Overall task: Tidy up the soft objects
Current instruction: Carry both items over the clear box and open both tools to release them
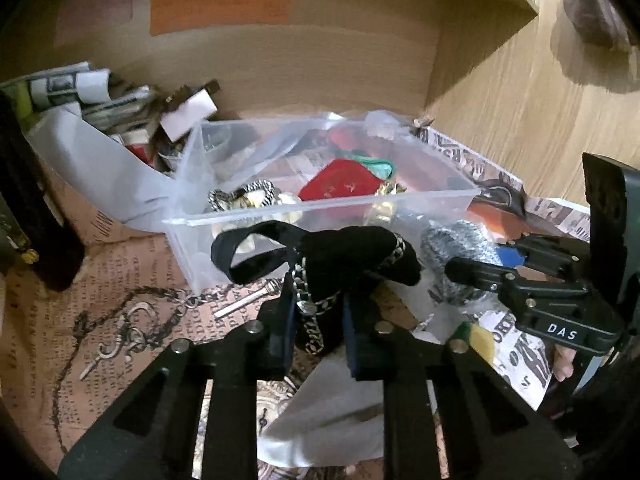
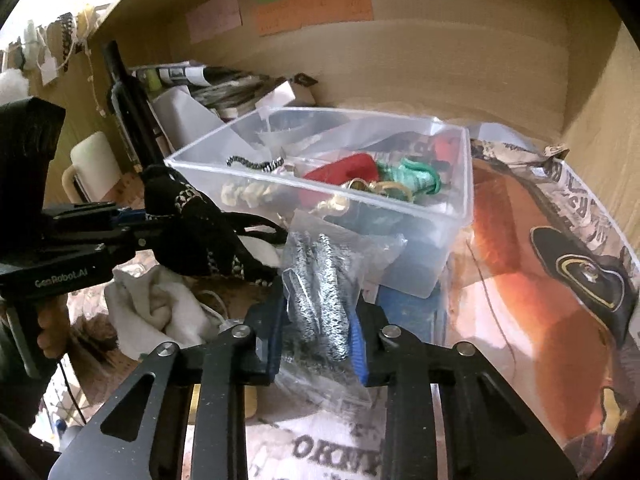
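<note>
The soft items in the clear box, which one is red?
The flat red pouch lying mid-box in the clear plastic box. Beside it, the green knitted piece is green, and the braided cord is black and white.

Dim warm light, soft motion blur, heavy fisheye vignetting.

Left wrist view close over the worktop, facing the shelf back, right wrist view alongside (equally near), both sharing the clear box (image 1: 320,184) (image 2: 320,184).

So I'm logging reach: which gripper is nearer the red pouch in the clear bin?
Hard to call. Left gripper, shut on the black pouch, and right gripper, shut on the bagged speckled item, both sit just outside the bin holding the red pouch.
</note>
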`<state>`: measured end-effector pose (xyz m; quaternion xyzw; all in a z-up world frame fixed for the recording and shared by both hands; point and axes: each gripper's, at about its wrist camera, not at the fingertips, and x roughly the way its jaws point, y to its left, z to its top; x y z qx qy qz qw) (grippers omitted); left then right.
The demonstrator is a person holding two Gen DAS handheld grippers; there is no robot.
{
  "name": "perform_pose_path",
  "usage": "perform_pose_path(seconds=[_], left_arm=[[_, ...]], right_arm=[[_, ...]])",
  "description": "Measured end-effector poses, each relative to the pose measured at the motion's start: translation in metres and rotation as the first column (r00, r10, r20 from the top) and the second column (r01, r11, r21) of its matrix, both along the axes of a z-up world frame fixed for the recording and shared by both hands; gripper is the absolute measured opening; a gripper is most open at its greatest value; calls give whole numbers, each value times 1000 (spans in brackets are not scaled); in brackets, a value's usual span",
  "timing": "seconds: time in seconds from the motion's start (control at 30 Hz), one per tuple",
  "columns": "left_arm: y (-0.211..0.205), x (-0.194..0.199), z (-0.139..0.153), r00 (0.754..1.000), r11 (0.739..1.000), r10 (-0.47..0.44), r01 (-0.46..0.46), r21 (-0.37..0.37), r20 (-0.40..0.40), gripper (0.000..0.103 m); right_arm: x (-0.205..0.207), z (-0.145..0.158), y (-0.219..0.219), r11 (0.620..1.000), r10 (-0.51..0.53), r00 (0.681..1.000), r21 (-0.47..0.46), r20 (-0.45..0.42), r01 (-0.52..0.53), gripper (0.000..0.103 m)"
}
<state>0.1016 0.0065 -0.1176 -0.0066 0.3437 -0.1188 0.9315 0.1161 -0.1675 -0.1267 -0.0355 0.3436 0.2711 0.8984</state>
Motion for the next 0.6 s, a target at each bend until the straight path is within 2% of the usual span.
perform_pose_path(seconds=[0.13,0.33,0.6], left_arm=[[4,-11,15,999,1000,11,-11,-6,38,14],[10,-26,39,994,1000,19,-17,-20,106,14],[13,-29,77,976,999,37,-31,-30,216,14]], right_arm=[[-7,13,-4,1000,-13,999,6,43,13,25],[-14,38,-10,999,-34,992,30,118,31,25],[-12,71,-9,996,-60,972,77,226,43,25]])
